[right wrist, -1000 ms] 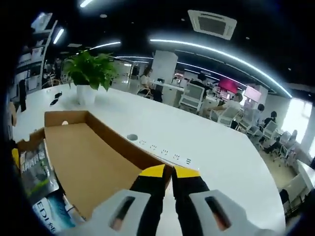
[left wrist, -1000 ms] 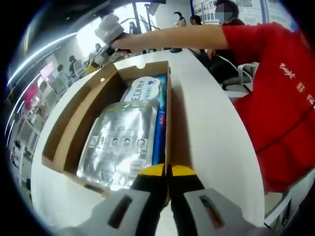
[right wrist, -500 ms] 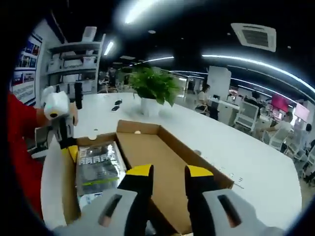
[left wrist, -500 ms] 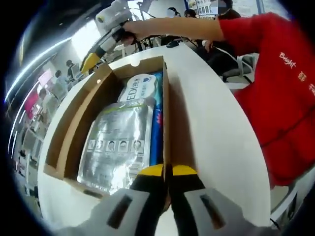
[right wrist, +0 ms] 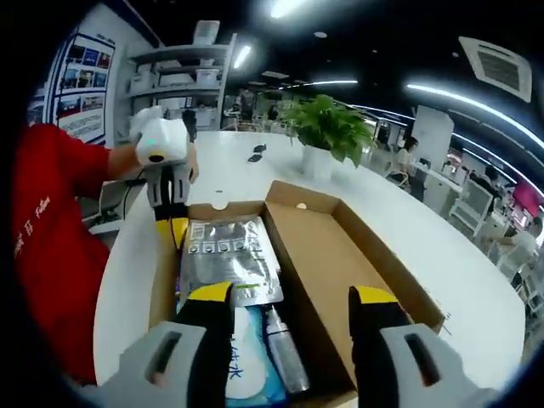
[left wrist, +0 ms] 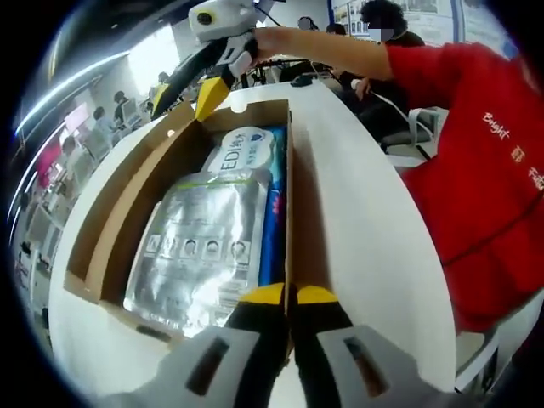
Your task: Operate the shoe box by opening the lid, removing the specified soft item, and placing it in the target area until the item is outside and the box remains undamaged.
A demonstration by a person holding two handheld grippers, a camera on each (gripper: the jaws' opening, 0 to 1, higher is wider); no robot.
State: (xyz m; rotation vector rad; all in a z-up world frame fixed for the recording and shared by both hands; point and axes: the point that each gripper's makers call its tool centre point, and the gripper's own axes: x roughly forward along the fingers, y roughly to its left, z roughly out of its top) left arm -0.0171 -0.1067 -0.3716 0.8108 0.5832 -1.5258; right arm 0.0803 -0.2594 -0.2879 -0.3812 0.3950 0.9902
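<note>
— How many boxes are on your desk (right wrist: pixel 136 255)?

— One shoe box (right wrist: pixel 336 255), lid open, near the desk's edge by you.

— And inside it?

— You can count three items: one silver foil pack (left wrist: pixel 200 246), one white-and-blue wipes pack (left wrist: pixel 246 153), and one slim silvery tube (right wrist: pixel 280 353).

— Anything else?

— One potted plant (right wrist: pixel 327 132) towards the desk's far edge.

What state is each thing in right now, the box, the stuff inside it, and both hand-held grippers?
Shoe box: open, lid folded flat beside it.
Silver pouch: lying flat inside the box, on top.
White wipes pack: inside the box, partly under the pouch.
Left hand-held gripper: shut on the box's near wall.
Right hand-held gripper: open, above the box, holding nothing.
Potted plant: upright on the table.
</note>
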